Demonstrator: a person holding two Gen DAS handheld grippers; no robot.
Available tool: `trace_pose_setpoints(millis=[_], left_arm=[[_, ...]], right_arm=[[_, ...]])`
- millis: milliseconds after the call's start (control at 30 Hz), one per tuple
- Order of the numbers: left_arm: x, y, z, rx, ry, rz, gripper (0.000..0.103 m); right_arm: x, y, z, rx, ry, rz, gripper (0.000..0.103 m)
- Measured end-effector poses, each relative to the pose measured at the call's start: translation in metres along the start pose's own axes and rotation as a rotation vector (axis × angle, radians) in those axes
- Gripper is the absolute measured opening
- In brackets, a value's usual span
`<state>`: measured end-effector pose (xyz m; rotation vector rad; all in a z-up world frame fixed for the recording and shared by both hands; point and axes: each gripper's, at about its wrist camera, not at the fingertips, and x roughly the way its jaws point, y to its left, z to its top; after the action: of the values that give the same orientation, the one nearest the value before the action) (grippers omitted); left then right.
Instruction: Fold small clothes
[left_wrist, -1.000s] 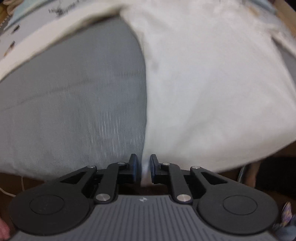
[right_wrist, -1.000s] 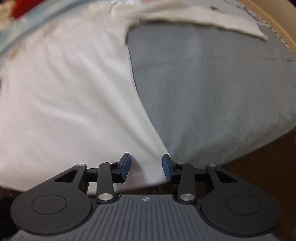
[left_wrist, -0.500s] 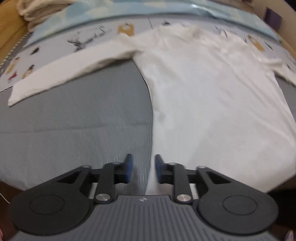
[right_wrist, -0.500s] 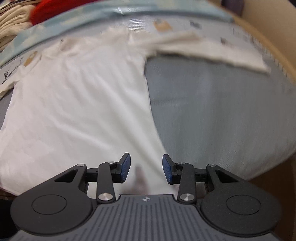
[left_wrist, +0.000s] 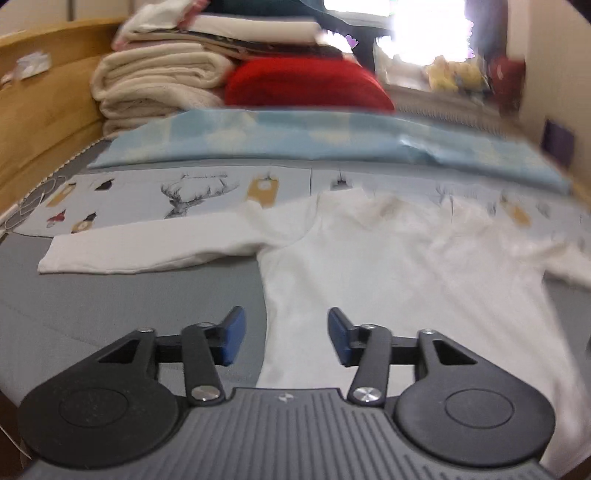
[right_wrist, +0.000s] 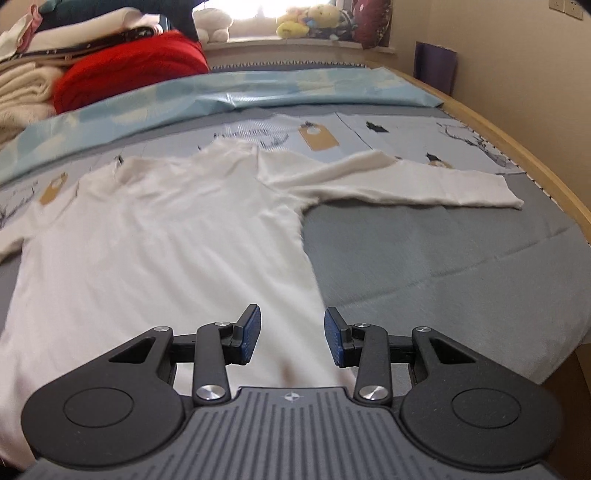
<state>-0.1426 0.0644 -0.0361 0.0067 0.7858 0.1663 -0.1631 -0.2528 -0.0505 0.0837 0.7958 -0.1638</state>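
Both my grippers rose off the white shirt (right_wrist: 155, 236). It lies flat on the gray bed (right_wrist: 424, 258), sleeves out, ready to fold. My left gripper (left_wrist: 282, 341) is opening, empty; my right gripper (right_wrist: 291, 339) is half-wide, empty.

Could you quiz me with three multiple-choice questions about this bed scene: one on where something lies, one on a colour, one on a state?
1. Where does the white top lie?
A. Spread flat on the grey bed cover
B. On the folded pile
C. Hung on the wooden bed frame

2. What colour is the bundle beside the cream blankets?
A. Green
B. Red
C. Black

3. How are the top's sleeves?
A. Folded across the chest
B. Rolled up
C. Stretched out sideways

Answers: 1 A, the top lies flat with grey cover on both sides. 2 B, it is plainly red in both views. 3 C, each view shows one long sleeve reaching outward.
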Motion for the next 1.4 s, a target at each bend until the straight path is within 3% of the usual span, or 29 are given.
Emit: trace_pose_setpoints(millis=[67,200,333,567,700,800,867,967,1133,1267,1400], left_arm=[[0.006,0.004,0.005,-0.047,0.008,-0.068,0.057],[0.012,0.004,0.021,-0.018,-0.047,-0.015,0.059],[0.018,0.004,0.032,-0.017,-0.063,-0.025,0.063],[0.019,0.02,0.044,-0.069,-0.072,-0.049,0.063],[0.025,0.03,0.05,-0.06,-0.068,-0.014,0.063],[0.033,0.043,0.057,-0.087,-0.053,0.023,0.061],[0.036,0.048,0.064,-0.09,-0.064,0.057,0.057],[0.042,0.056,0.083,-0.128,-0.066,0.043,0.05],[0.068,0.056,0.128,-0.128,-0.093,0.045,0.035],[0.088,0.066,0.16,-0.098,-0.192,0.038,0.035],[0.115,0.087,0.156,-0.113,-0.183,0.098,0.035]], right_arm=[[0.0,0.008,0.005,-0.011,-0.015,0.009,0.04],[0.007,0.022,0.018,-0.02,-0.009,0.043,0.04],[0.015,0.036,0.043,-0.015,-0.015,0.086,0.04],[0.032,0.068,0.081,-0.193,-0.073,0.135,0.045],[0.052,0.065,0.066,-0.107,-0.051,0.133,0.046],[0.07,0.07,0.051,-0.136,0.036,0.08,0.045],[0.069,0.073,0.052,-0.145,0.0,0.106,0.045],[0.068,0.078,0.055,-0.179,-0.021,0.108,0.045],[0.069,0.076,0.059,-0.108,-0.008,0.144,0.045],[0.069,0.079,0.058,-0.124,-0.01,0.145,0.045],[0.071,0.078,0.057,-0.153,-0.015,0.142,0.045]])
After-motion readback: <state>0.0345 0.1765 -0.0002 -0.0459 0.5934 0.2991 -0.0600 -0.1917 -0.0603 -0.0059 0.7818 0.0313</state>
